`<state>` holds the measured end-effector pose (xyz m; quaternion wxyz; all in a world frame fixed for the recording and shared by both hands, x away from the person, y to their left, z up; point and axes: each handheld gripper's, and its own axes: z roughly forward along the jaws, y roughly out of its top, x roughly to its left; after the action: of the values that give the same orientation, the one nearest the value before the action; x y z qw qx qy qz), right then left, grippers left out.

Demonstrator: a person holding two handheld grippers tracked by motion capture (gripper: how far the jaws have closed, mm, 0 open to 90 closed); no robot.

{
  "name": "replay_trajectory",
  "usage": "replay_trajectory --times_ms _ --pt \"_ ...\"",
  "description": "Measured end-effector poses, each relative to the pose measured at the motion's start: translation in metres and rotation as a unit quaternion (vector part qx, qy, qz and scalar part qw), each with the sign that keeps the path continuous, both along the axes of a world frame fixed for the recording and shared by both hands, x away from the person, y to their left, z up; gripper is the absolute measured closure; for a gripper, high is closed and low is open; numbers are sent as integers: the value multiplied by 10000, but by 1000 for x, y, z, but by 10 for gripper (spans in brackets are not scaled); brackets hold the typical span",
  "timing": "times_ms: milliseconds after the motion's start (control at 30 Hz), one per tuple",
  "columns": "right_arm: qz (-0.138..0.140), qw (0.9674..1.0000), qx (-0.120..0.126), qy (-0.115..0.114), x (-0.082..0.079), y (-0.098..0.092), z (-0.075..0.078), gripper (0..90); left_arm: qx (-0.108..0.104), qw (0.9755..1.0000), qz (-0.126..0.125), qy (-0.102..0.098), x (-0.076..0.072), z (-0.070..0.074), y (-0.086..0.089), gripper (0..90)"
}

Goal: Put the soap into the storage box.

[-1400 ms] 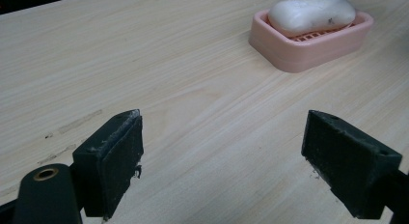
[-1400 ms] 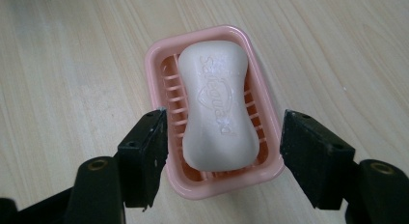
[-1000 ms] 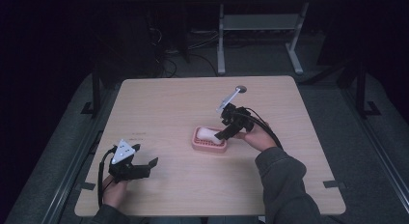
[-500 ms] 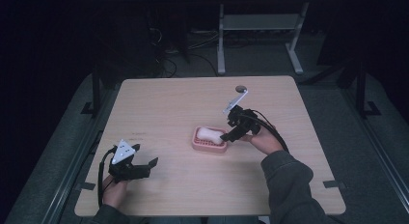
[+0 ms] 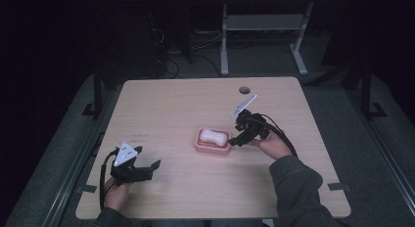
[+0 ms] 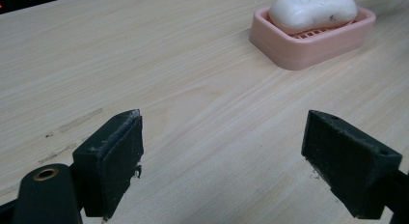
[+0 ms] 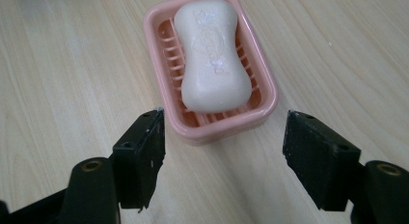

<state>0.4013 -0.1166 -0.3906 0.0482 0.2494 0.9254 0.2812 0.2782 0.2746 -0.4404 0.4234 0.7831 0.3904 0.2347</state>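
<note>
Wooden table [image 5: 171, 109], soap [image 7: 212, 55] (in dish [image 7: 263, 96]), right tongs [image 7: 224, 151] agape

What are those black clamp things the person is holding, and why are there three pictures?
They are hand-held grippers with two black jaws each. One camera looks down from above on the wooden table; the other two ride on the grippers and look along their jaws. A white bar of soap lies in a pink soap dish. The right gripper sits beside the dish, jaws open, holding nothing. The left gripper rests apart near the table's edge, also open and empty.
</note>
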Motion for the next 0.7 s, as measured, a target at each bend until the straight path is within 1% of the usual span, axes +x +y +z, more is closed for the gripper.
replay_trajectory --times_ms 33,133,367,433,500,533,567,700 --pt "-29 10000 -4 34 -1 -1 -1 311 15 10000 -11 -7 0 0 0 145" --pt "-29 10000 -13 25 -3 -5 -3 311 37 10000 -23 -23 0 0 0 144" --pt "-116 9999 -8 39 -9 -16 -5 310 15 10000 -35 -16 0 0 0 144" --pt "-140 9999 16 27 -11 -19 -6 310 9 10000 -34 -24 0 0 -1 144" --pt "-174 9998 35 72 -13 -21 -6 310 15 10000 -41 -33 0 0 -1 144" --pt "-154 9999 28 21 -13 -23 -6 310 31 10000 -38 -23 0 0 -1 144" --pt "-164 9998 51 45 -14 -24 -7 309 25 10000 -39 -24 0 0 -1 145" --pt "-179 9998 -39 87 -16 -25 -8 303 1 10000 -40 -20 0 -1 -1 145"
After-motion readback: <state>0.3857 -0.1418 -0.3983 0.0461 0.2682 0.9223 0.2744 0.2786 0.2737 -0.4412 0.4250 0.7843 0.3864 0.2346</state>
